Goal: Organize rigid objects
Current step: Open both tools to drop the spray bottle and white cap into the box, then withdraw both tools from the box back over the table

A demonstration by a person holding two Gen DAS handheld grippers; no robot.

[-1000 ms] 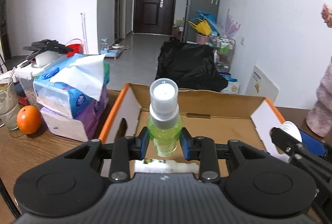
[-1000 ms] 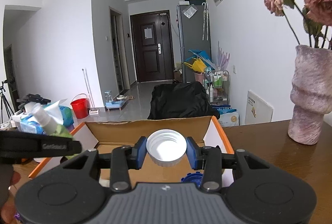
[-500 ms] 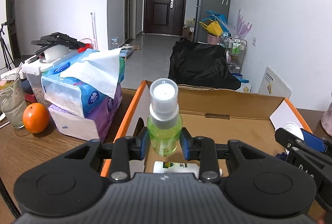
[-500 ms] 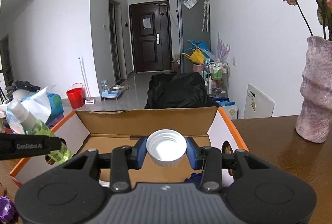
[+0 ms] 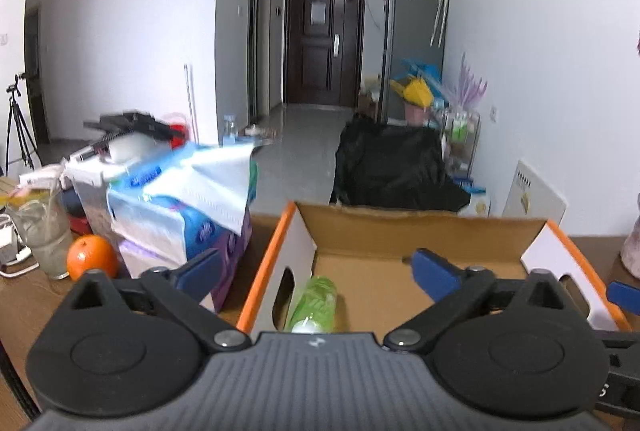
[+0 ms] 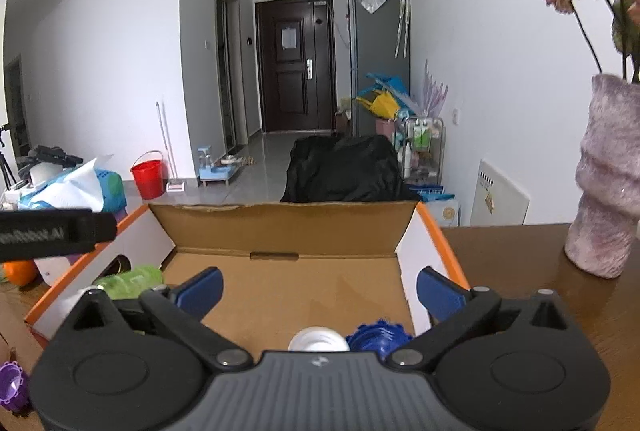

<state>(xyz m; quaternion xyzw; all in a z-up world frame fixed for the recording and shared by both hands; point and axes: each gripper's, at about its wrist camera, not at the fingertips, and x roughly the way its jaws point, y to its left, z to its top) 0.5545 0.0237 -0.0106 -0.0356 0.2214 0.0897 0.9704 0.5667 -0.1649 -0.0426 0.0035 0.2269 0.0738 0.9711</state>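
An open cardboard box [image 5: 400, 227] with orange edges sits on the wooden table; it also shows in the right wrist view [image 6: 288, 227]. A green spray bottle [image 5: 314, 303] lies on its side in the box's left part, also seen from the right wrist [image 6: 130, 281]. A white cap [image 6: 318, 341] and a blue cap [image 6: 378, 337] lie on the box floor near the right wall. My left gripper [image 5: 316, 273] is open and empty above the bottle. My right gripper [image 6: 318, 289] is open and empty above the caps.
Tissue packs [image 5: 180, 215], an orange [image 5: 92, 257] and a glass [image 5: 42, 235] stand left of the box. A pink vase [image 6: 608, 183] with flowers stands on the table at the right. A small purple object [image 6: 12, 389] lies at the near left.
Both grippers opened. The green spray bottle dropped from the left gripper and lies in the box. The white cap dropped from the right gripper onto the box floor beside the blue cap.
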